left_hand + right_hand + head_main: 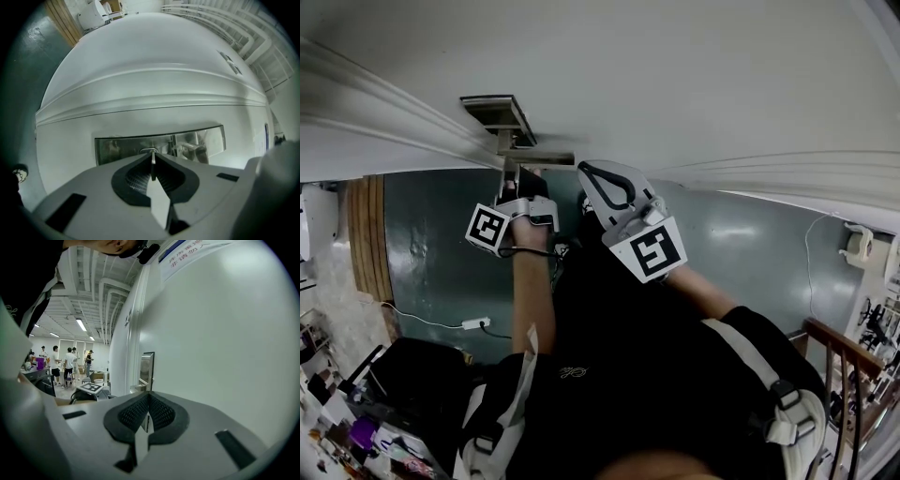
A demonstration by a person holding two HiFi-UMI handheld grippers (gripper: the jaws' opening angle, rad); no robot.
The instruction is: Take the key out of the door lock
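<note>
Up at the door (694, 84) lock plate (197, 143), my left gripper (153, 155) is pinching the key (152, 168) (just a thin metal edge). Right gripper (149, 397) is pressed together, empty.

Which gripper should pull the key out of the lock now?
Left. The left gripper is at the lock plate with its jaws shut on the key; the right gripper is shut, empty, and short of the plate.

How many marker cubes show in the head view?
2. One cube on the left tongs, at the lock plate; the other cube on the right tongs, to its right. None seems hidden.
</note>
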